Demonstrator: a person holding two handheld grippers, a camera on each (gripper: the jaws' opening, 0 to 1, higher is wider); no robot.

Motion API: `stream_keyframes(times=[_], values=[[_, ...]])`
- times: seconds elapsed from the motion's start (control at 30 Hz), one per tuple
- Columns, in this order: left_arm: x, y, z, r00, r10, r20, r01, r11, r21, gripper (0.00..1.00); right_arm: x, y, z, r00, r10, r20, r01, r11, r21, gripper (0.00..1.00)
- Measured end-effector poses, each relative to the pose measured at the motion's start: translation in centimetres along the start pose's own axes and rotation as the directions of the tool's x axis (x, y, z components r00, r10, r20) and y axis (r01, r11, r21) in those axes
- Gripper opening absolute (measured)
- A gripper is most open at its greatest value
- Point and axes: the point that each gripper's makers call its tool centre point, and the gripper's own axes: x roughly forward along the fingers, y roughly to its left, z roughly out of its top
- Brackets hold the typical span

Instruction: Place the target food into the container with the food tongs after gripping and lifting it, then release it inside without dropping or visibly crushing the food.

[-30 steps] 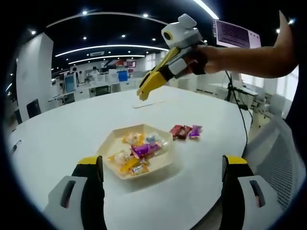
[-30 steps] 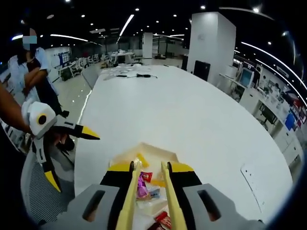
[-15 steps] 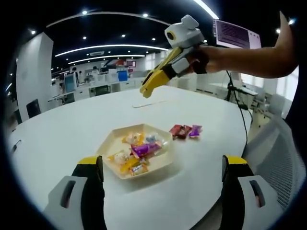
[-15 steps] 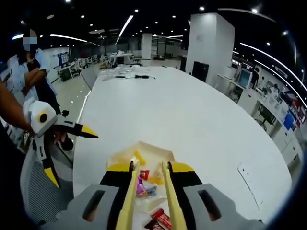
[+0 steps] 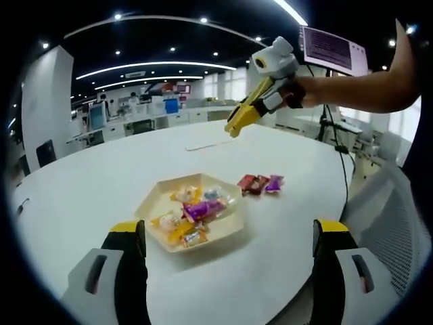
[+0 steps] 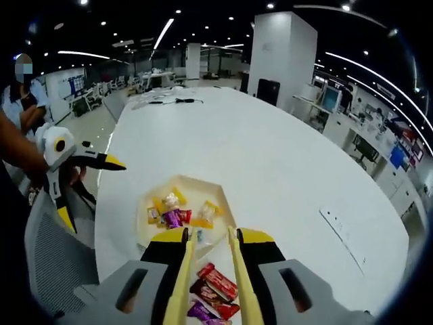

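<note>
Your right gripper (image 6: 208,233), yellow tongs nearly closed on nothing, hangs above the red and purple glossy wrapped candies (image 6: 215,284) lying just beside the cream hexagonal tray (image 5: 229,231) of mixed sweets. Your left gripper (image 5: 230,233) hangs wide open and empty near the broad white round table's (image 6: 270,162) edge. Wrapper print is too small to read.

One hexagonal tray (image 5: 233,223) on one white table (image 5: 88,189). Roughly seven wrapped candies in the tray (image 5: 191,215), exact count unclear as they overlap. Three wrapped snacks (image 5: 260,183) loose on the table at the tray's 2 o'clock: two red, one purple. Two grippers: left gripper (image 6: 81,186), right gripper (image 5: 238,125). One wall screen (image 5: 335,51).
</note>
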Motion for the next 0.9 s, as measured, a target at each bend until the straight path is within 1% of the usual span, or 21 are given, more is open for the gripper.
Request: stream_keyframes(times=[0.13,0.3,0.37,0.43,0.47,0.53,0.57,0.7,0.9], values=[[0.0,-0.1,0.0,1.000,-0.005,-0.003,0.005,1.000,0.001,0.99,-1.3,-0.8,-1.9,1.000,-0.024,-0.015,0.025,0.999,0.022,0.28],[0.1,-0.2,-0.1,1.000,-0.009,-0.005,0.009,1.000,0.000,0.99,-2.9,-1.3,-3.9,0.999,-0.037,-0.015,0.038,0.998,0.040,0.28],[0.0,-0.2,-0.1,1.000,-0.007,-0.007,0.007,1.000,0.002,0.99,-3.6,-1.5,-4.6,0.999,-0.048,-0.006,0.048,0.998,0.032,0.28],[0.0,-0.2,-0.1,1.000,-0.007,-0.008,0.007,1.000,0.001,0.99,-4.1,-1.4,-5.2,0.999,-0.036,0.005,0.036,0.998,0.049,0.28],[0.0,-0.2,-0.1,1.000,-0.006,-0.008,0.006,1.000,0.002,0.99,-4.5,-1.4,-5.8,0.999,-0.045,0.006,0.044,0.998,0.052,0.28],[0.0,-0.2,-0.1,1.000,-0.004,-0.008,0.004,1.000,0.001,0.99,-4.8,-1.3,-6.8,0.999,-0.042,-0.004,0.042,0.997,0.057,0.28],[0.0,-0.1,-0.1,1.000,-0.003,-0.007,0.003,1.000,0.000,0.99,-5.1,-1.4,-7.3,0.998,-0.056,-0.006,0.056,0.997,0.058,0.28],[0.0,-0.2,-0.2,1.000,-0.005,-0.011,0.006,1.000,0.004,0.99,-5.7,-1.5,-8.6,0.998,-0.062,-0.013,0.063,0.996,0.069,0.28],[0.1,-0.3,-0.3,1.000,-0.009,-0.017,0.009,1.000,0.006,0.99,-6.0,-1.2,-10.0,0.998,-0.064,-0.027,0.066,0.995,0.076,0.28]])
